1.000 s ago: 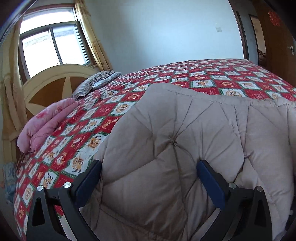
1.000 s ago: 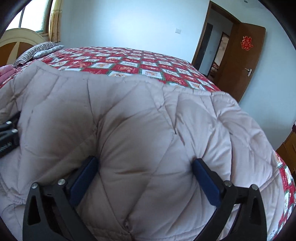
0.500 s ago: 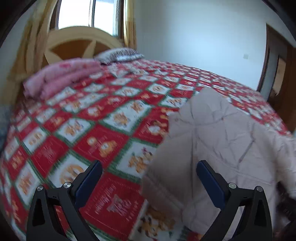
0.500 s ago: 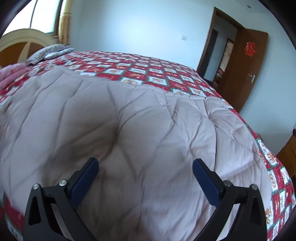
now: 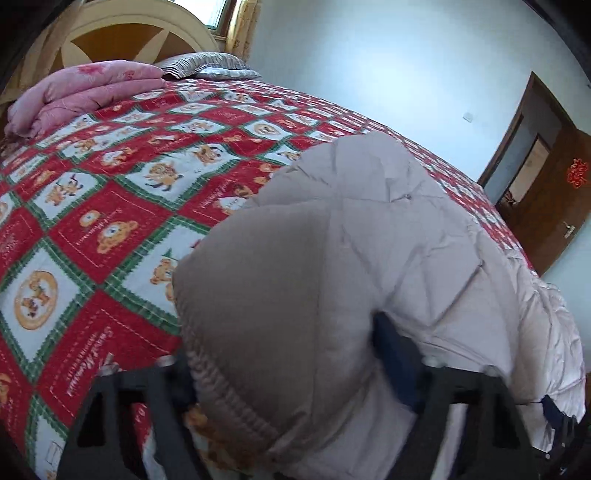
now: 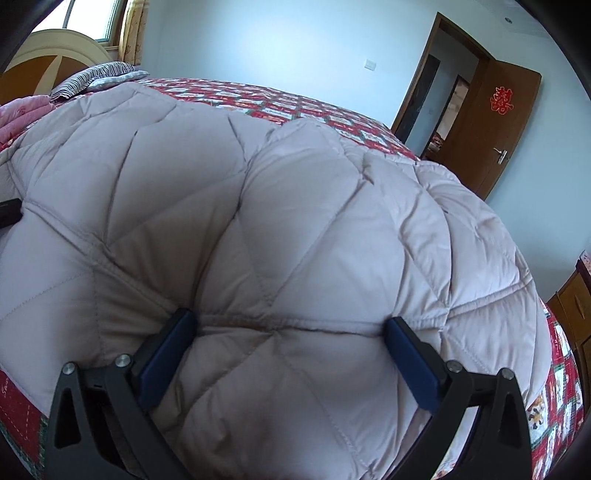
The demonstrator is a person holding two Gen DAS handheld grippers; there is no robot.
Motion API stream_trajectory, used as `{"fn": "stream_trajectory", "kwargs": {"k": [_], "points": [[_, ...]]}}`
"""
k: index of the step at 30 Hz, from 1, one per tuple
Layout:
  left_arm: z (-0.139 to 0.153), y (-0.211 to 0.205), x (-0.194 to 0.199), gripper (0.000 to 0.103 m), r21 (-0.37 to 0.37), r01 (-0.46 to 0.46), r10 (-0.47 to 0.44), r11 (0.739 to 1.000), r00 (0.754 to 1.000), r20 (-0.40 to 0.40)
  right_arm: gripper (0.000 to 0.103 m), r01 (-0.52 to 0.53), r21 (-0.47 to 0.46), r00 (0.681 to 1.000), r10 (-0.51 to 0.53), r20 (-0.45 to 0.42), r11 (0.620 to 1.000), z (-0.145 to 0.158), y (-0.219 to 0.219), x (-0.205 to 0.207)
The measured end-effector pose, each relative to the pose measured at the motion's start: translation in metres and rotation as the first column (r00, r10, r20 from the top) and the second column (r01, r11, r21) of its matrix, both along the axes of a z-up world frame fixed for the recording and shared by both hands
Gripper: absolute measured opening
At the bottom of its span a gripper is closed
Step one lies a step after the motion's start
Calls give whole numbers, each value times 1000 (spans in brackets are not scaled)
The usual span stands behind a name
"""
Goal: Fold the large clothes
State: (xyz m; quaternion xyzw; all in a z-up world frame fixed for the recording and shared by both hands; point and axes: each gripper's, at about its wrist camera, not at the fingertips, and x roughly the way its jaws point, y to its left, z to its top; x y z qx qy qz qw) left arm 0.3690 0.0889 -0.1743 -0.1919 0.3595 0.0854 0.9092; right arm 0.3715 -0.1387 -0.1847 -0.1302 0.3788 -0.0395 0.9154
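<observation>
A large beige quilted down coat (image 6: 295, 221) lies spread on the red patterned bedspread (image 5: 110, 184). In the left wrist view a sleeve or end of the coat (image 5: 295, 295) with a ribbed cuff (image 5: 229, 398) stands up between the fingers of my left gripper (image 5: 288, 373); the jaws are wide apart around it and the left finger is hidden by cloth. My right gripper (image 6: 288, 339) is open, its blue pads (image 6: 410, 362) pressed down on the coat's padded body along a seam.
A folded pink quilt (image 5: 85, 92) and a striped pillow (image 5: 207, 66) lie at the wooden headboard (image 5: 129, 33). An open brown door (image 6: 491, 122) is at the far right. A wooden cabinet (image 6: 576, 306) stands right of the bed.
The left gripper swung left off the coat over the bedspread, then came back in around the coat's cuffed end. The right gripper dropped closer onto the coat body.
</observation>
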Motion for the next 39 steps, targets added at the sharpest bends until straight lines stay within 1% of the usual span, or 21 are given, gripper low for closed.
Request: {"fn": "stream_trajectory", "kwargs": {"k": [1, 2, 3, 5, 6, 8, 9, 11, 13, 16, 17, 19, 21, 22, 24, 26, 28, 30, 32, 35, 39], "points": [[4, -6, -3, 56, 21, 15, -15, 1000, 1000, 10, 103, 0, -4, 1000, 0, 1, 1000, 0, 0, 0], [8, -10, -5, 43, 41, 33, -34, 999, 999, 21, 103, 1, -10, 1000, -1, 3, 1000, 0, 1, 0], [12, -15, -8, 33, 61, 50, -52, 997, 998, 33, 103, 2, -15, 1000, -2, 5, 1000, 0, 2, -1], [20, -17, -13, 25, 97, 69, -73, 993, 996, 46, 103, 3, -23, 1000, -2, 11, 1000, 0, 3, -2], [24, -16, -15, 23, 109, 71, -77, 992, 996, 51, 103, -7, -16, 1000, 7, 14, 1000, 2, 3, -4], [31, -7, -20, 21, 106, 70, -76, 992, 995, 60, 102, -45, 17, 999, 45, 17, 999, 9, 0, -13], [33, 0, -22, 21, 95, 70, -76, 993, 995, 64, 102, -82, 56, 996, 81, 23, 995, 17, -5, -20], [38, 13, -28, 20, 94, 61, -68, 994, 995, 74, 102, -100, 101, 993, 93, 72, 990, 31, -18, -37], [43, 30, -35, 20, 134, 33, -45, 990, 995, 89, 102, -80, 130, 988, 61, 145, 988, 45, -37, -51], [48, 59, -46, 19, 149, 3, -18, 989, 995, 94, 102, 31, 108, 974, -54, 221, 994, 62, -67, -60], [50, 69, -51, 19, 144, -8, -7, 990, 995, 98, 102, 62, 106, 974, -84, 208, 992, 63, -76, -56], [58, 84, -62, 19, 154, -27, 10, 988, 994, 111, 102, 80, 147, 985, -101, 141, 986, 58, -81, -46], [71, 92, -73, 18, 195, -46, 18, 980, 989, 146, 101, 39, 139, 996, -50, 74, 990, 43, -68, -42], [81, 91, -77, 18, 221, -45, 8, 974, 986, 166, 97, 17, 130, 998, -25, 60, 991, 37, -58, -42], [100, 81, -82, 18, 273, -22, -34, 962, 979, 201, 96, -1, 142, 999, -6, 47, 990, 30, -44, -40], [121, 56, -88, 17, 347, 13, -104, 938, 964, 244, 96, -1, 157, 1000, -3, 28, 988, 22, -41, -37], [139, 22, -93, 17, 434, 54, -193, 899, 940, 281, 96, -4, 164, 999, -1, 33, 986, 19, -41, -40], [151, -3, -97, 17, 491, 94, -270, 866, 915, 300, 96, -4, 182, 999, -3, 42, 983, 21, -51, -41], [161, -33, -98, 17, 532, 142, -349, 835, 883, 312, 96, -3, 207, 998, -10, 61, 978, 25, -60, -47], [164, -81, -95, 17, 597, 214, -460, 773, 837, 296, 96, 6, 230, 995, -30, 100, 973, 30, -73, -57], [151, -138, -92, 17, 657, 300, -574, 692, 781, 248, 96, 35, 262, 993, -63, 98, 964, 34, -93, -57]]}}
